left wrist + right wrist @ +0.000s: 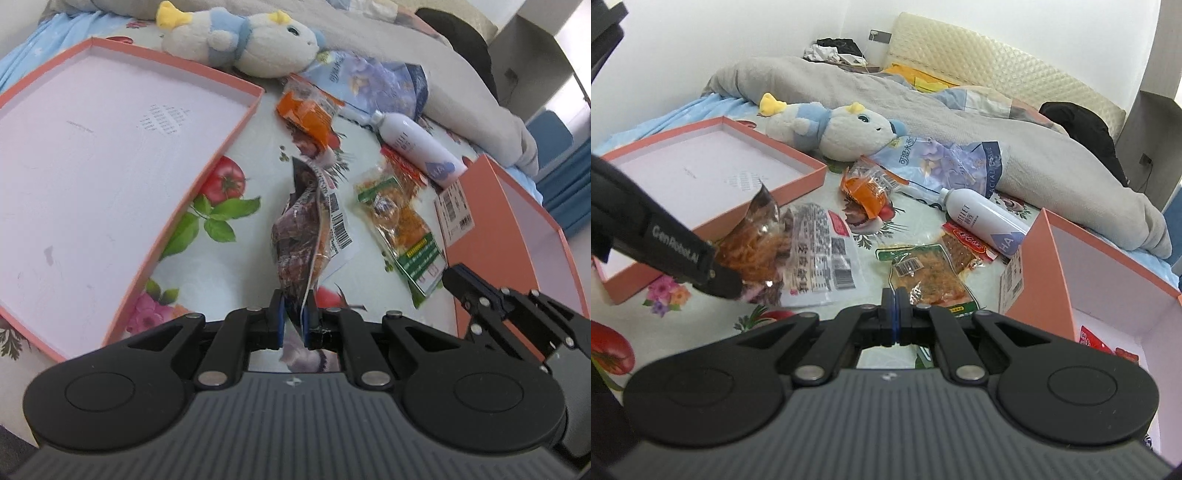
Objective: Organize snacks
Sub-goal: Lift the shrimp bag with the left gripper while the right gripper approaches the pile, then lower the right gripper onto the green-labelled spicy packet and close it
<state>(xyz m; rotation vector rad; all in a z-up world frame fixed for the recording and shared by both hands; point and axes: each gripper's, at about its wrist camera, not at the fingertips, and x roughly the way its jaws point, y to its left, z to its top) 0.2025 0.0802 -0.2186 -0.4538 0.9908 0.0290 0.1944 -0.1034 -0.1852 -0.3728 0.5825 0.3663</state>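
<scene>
My left gripper [293, 317] is shut on a clear snack packet [306, 229] with dark and orange filling and a barcode label, held up edge-on above the bed. The same packet [798, 251] and the left gripper [720, 280] show in the right wrist view. My right gripper [895, 306] is shut and empty, just above a green-edged snack packet [927, 277]. That packet [402, 225] lies flat on the sheet. An orange packet [306, 114] and a red packet [964, 247] lie beyond. A shallow pink box [92, 166] lies open on the left.
A deeper pink box [1082, 280] with red packets inside stands at the right. A white bottle [417, 147], a blue tissue pack [373, 85] and a plush toy [243, 44] lie further back. A grey blanket [960, 122] covers the far bed.
</scene>
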